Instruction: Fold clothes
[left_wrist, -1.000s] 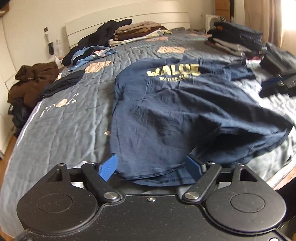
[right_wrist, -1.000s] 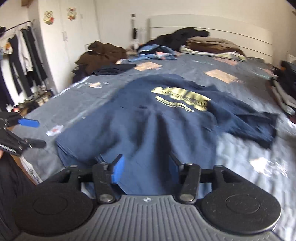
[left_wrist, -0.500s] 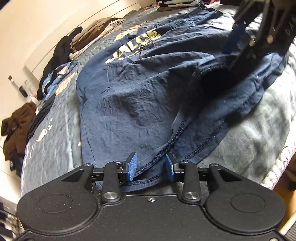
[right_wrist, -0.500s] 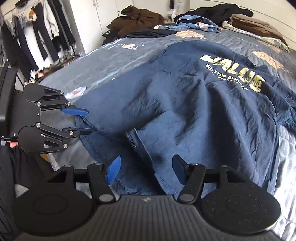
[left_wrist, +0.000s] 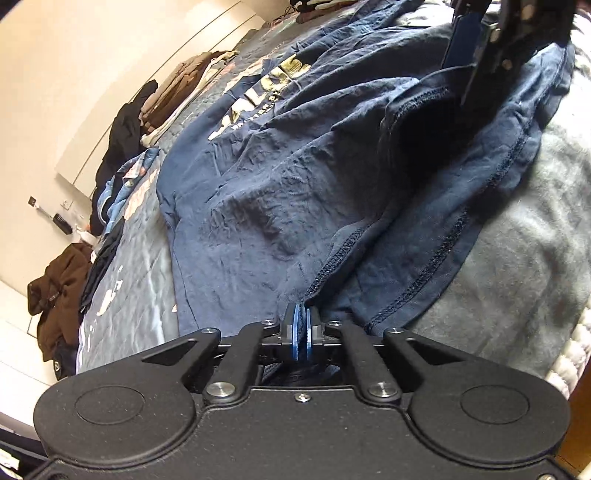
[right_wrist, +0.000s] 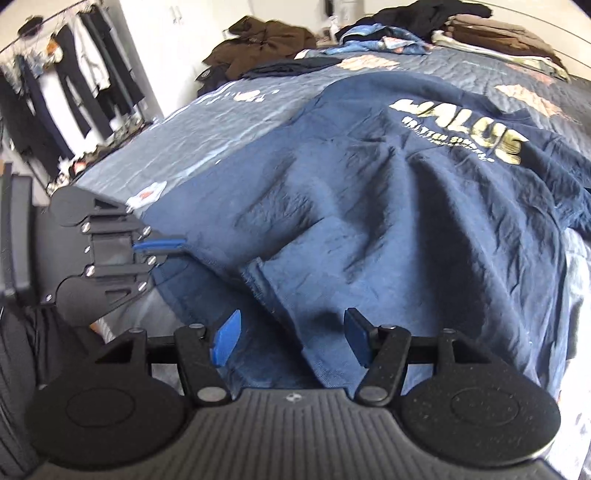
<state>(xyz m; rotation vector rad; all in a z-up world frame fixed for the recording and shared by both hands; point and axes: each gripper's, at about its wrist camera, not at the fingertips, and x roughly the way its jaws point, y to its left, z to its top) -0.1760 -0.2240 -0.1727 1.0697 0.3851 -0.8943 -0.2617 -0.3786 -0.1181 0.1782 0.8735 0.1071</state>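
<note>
Down at the near edge of the bed (left_wrist: 517, 236), the left gripper (left_wrist: 302, 325) has just snapped together on the hem of the navy T-shirt (left_wrist: 258, 192). A second ago its blue pads stood wide on either side of that hem; half a second ago they were closing in; now they are pinched tight, with cloth bunched right at the tips. From the right wrist view you can see the same gripper (right_wrist: 162, 245) side-on, its pads flat together at the shirt's corner.

The right gripper (right_wrist: 291, 338) has dropped low over the hem too, but its jaws stand apart, much as they stood a second ago. Fabric lies between and below the pads, and nothing is clamped yet.

The shirt (right_wrist: 388, 206) itself lies spread and wrinkled on the grey-blue bedspread (right_wrist: 207, 140), gold lettering up, its bottom edge nearest the person.

So one corner is secured, one to go. My read: once the right side bites, the hem can be lifted and carried toward the collar for the first fold.
</note>
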